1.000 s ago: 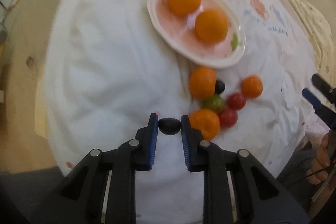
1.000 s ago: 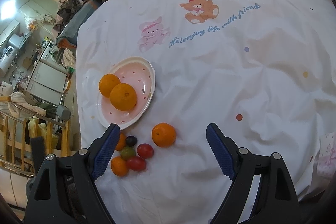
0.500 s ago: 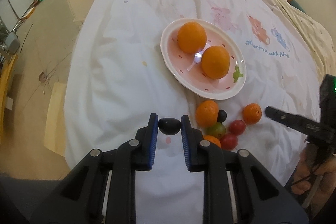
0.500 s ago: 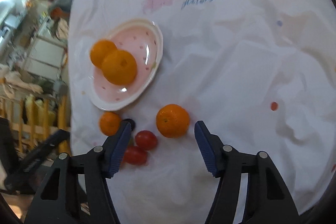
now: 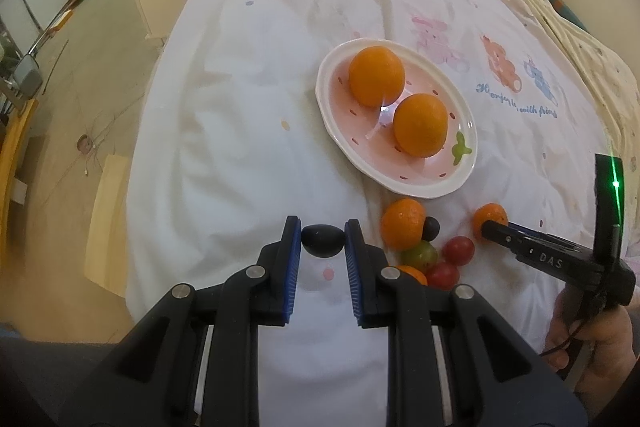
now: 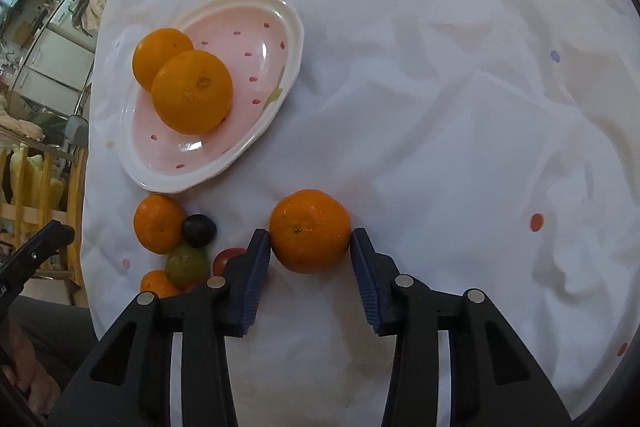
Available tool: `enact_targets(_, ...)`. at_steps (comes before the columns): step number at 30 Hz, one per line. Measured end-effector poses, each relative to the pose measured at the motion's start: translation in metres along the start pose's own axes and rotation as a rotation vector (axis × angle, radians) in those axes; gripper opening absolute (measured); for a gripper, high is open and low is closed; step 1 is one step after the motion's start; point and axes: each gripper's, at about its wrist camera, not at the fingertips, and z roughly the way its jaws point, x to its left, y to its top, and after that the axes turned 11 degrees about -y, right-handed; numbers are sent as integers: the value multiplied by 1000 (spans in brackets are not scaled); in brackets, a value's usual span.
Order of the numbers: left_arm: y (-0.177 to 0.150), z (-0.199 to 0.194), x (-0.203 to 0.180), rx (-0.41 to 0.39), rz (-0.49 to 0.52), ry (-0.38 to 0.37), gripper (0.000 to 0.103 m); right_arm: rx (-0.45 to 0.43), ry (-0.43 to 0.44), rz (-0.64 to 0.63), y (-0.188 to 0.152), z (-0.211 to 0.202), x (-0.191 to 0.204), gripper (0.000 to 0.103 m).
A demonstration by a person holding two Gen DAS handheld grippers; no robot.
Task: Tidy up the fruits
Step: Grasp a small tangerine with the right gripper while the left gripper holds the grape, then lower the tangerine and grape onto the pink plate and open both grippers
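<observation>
Two grips: your left hand-held gripper (image 5: 323, 241) pinches a dark grape (image 5: 322, 239); the right hand-held gripper (image 6: 311, 247), just closing, brackets a mandarin (image 6: 310, 230) for the plate (image 6: 280, 15).

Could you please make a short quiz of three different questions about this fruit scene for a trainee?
1. True or false: the plate holds three oranges.
2. What is the left gripper shut on? A) red tomato B) dark plum C) green fruit
3. Fill in: the right gripper has been closing around a ____ lying on the cloth.

Key:
1. False; two oranges lie on it.
2. B, the dark plum.
3. Tangerine; the pads sit at its sides.
</observation>
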Motion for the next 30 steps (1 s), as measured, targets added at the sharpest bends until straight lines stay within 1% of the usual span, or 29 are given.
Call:
enact_targets(1,0,-1,0,-3,0,2,18,-6,-5,-2,-1,-2,-1,43)
enact_targets(6,1,-5,0,-16,2,11,18,-34,44,44,-4,-18,-13,43)
enact_targets(10,10,-9,-1,-14,5,-8,18,-83,90,85,-1,-36,-22,43)
enact_targets(12,17,-11,-3,-12,14,-11,18,-118,124,97,1,-47,-25,43)
enact_targets(16,33,-10,-9,-7,48,4,18,-144,212,95,11,-55,-15,43)
enact_targets(18,41,-8,-12,-10,68,14,18,-133,253,65,17,-55,-5,43)
enact_targets(20,49,-5,-14,-14,88,24,18,-125,271,29,22,-51,13,43)
enact_targets(23,60,4,-16,-12,103,32,18,-90,294,-13,28,-38,33,43)
enact_targets(28,74,27,-15,17,100,29,18,-21,332,-59,48,-6,58,43)
enact_targets(30,78,35,-15,24,99,21,18,12,330,-77,58,10,67,43)
